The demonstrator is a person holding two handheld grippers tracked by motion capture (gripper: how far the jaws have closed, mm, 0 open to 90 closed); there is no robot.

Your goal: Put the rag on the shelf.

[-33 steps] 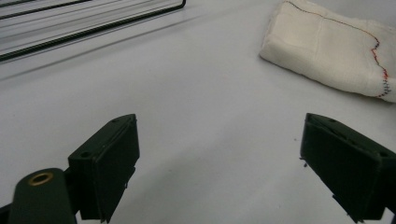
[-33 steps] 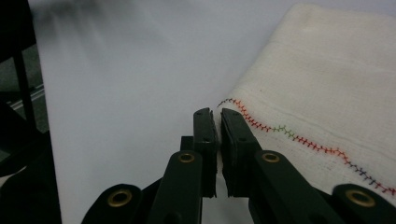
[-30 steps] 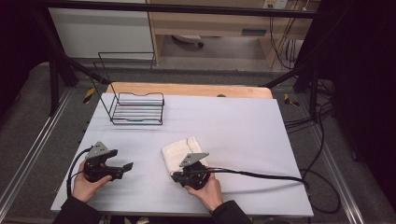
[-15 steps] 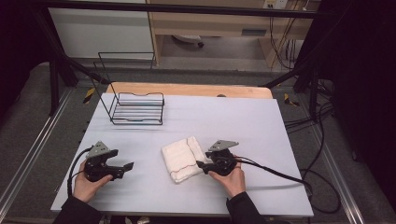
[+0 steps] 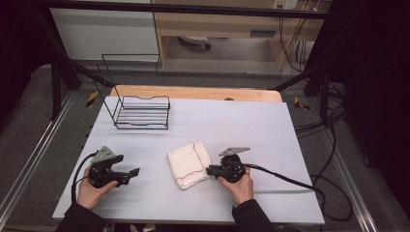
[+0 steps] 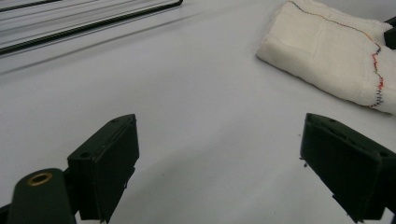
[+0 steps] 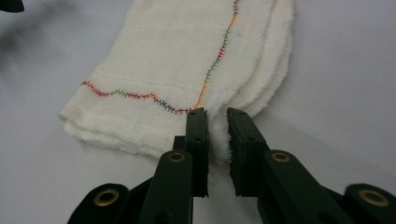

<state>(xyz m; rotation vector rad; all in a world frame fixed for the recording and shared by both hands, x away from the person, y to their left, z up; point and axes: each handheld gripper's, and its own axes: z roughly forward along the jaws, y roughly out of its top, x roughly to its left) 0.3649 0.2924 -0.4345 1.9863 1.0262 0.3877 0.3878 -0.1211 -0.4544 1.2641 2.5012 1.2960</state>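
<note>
on the pale worktop [image 5: 251, 125] the right gripper [image 7: 217, 126], jaws just closing, pinches the folded towel [image 7: 187, 70]; the left gripper [image 6: 219, 154] rests released beside a wire rack [image 5: 142, 112].

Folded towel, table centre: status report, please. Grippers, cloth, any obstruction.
Right gripper jaws just closed, pinching folded white towel at its edge. Left gripper open, nothing between its jaws. Towel flat on table. Wire rack far back, clear.

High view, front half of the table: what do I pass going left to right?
Left gripper with open jaws → folded white cloth with coloured stitching → right gripper, shut on the cloth's edge → black cable trailing right.
</note>
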